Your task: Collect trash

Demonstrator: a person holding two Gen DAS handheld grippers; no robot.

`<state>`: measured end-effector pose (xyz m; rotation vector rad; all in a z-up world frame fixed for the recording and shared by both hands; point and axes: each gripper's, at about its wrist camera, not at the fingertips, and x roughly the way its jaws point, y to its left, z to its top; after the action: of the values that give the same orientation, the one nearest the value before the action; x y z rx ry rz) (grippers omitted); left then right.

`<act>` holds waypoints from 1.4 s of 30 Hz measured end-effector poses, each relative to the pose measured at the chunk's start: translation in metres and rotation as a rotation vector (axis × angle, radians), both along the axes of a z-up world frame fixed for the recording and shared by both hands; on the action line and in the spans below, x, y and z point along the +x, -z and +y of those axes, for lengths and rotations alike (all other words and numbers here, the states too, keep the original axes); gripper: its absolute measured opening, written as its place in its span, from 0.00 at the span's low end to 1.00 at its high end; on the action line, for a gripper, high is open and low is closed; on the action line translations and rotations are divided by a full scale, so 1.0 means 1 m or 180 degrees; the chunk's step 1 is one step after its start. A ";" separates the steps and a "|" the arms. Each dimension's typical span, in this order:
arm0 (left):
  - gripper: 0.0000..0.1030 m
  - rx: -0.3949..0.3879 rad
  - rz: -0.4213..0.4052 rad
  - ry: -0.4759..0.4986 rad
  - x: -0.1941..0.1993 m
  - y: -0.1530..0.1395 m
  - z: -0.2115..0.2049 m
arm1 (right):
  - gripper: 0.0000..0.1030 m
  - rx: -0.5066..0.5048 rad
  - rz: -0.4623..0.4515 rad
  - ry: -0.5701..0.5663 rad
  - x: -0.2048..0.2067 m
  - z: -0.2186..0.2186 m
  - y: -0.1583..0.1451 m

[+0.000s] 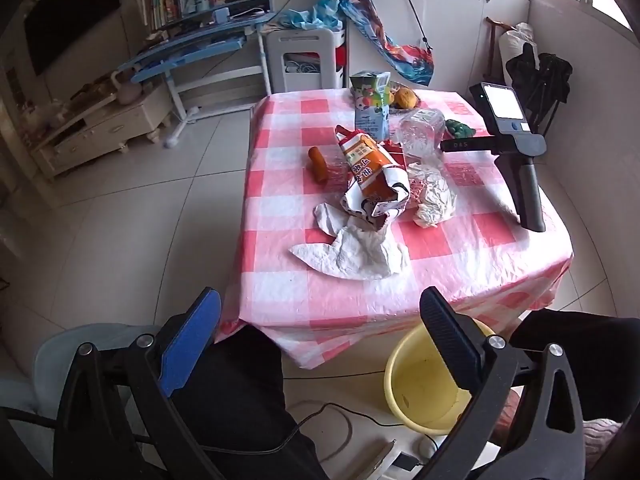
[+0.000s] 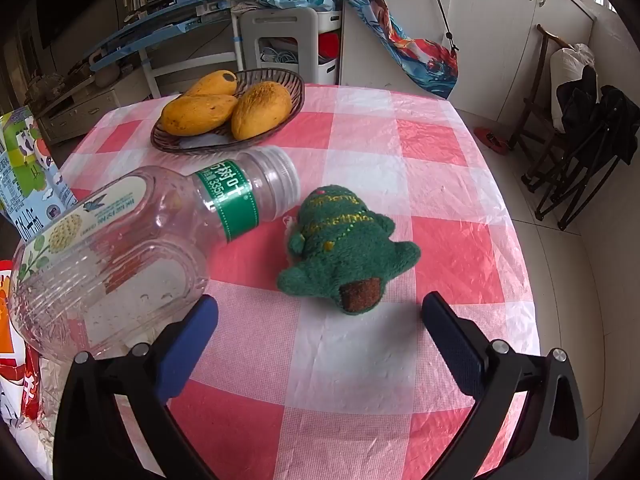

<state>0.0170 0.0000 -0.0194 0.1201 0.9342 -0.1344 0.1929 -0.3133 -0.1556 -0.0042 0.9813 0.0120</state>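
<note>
From the left wrist view, the left hand-held gripper [image 1: 320, 320] hangs back from the near edge of the tabletop [image 1: 460, 264], which is covered in red-and-white checked plastic; its jaws stand wide with nothing between them, likely to keep the whole spread in sight before a pick. The trash lies in a loose heap mid-table: a crumpled white paper napkin [image 1: 352, 256] nearest the edge, a torn orange-and-white snack wrapper [image 1: 372, 176] over it, a ball of silvery foil [image 1: 434, 196] beside that, and a green-and-blue milk carton [image 1: 370, 104] upright behind. A yellow plastic bucket [image 1: 400, 384] sits on the floor just below the table edge, apparently as the bin within easy reach. The right hand-held gripper [image 1: 496, 144] reaches in over the far right side. From the right wrist view, its own jaws [image 2: 320, 320] are equally wide and empty, pointing down between a clear empty plastic bottle [image 2: 120, 248], lying on its side, and a green plush Christmas tree [image 2: 348, 256]. Three yellow mangoes [image 2: 224, 108] rest in a brown woven basket [image 2: 296, 84], seemingly not trash.
</note>
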 end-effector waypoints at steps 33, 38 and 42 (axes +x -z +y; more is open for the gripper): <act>0.94 0.0136 0.0087 -0.0263 0.029 0.014 0.011 | 0.94 -0.0001 -0.0001 0.0000 0.000 0.000 0.000; 0.94 -0.0031 0.0227 -0.0195 0.037 0.024 0.007 | 0.94 0.0001 -0.0001 0.0000 0.000 0.000 0.000; 0.94 0.0002 0.0257 -0.0207 0.043 0.030 0.005 | 0.94 0.0001 -0.0002 0.0000 0.000 0.000 0.000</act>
<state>0.0597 0.0048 -0.0493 0.0853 1.0177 -0.0790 0.1926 -0.3131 -0.1560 -0.0040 0.9808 0.0121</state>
